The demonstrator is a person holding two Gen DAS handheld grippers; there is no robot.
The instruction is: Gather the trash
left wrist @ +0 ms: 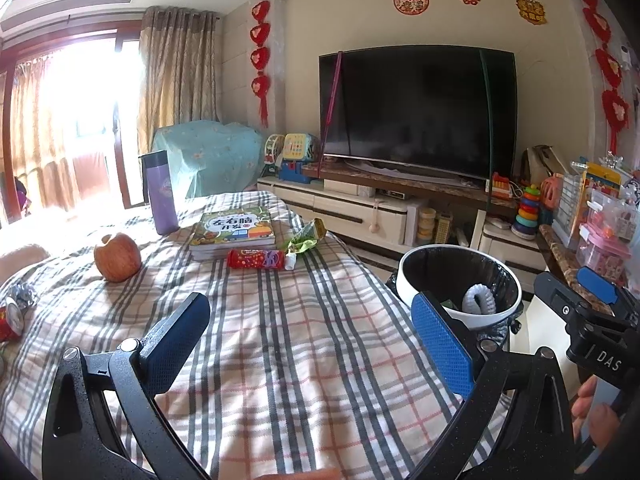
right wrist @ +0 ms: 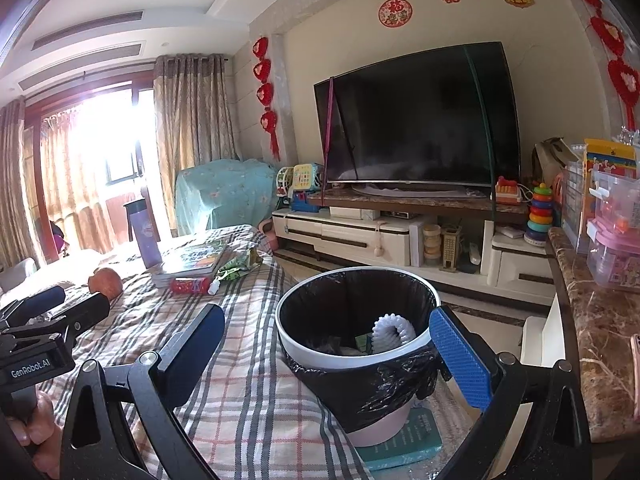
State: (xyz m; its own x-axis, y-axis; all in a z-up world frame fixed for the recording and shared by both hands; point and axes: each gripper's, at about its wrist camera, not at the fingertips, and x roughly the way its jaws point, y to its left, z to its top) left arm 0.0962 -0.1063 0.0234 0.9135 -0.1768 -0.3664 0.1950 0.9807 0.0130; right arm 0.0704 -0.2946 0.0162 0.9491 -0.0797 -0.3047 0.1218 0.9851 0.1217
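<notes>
A white trash bin with a black liner stands beside the checked table; it holds a white foam net and other scraps. It also shows in the left wrist view. On the table lie a red snack tube, a green wrapper and a crumpled foil wrapper at the far left. My left gripper is open and empty above the table. My right gripper is open and empty, just above the bin.
An apple, a stack of books and a purple flask are on the table. A TV on a low cabinet stands behind. A marble shelf with toy boxes is at the right.
</notes>
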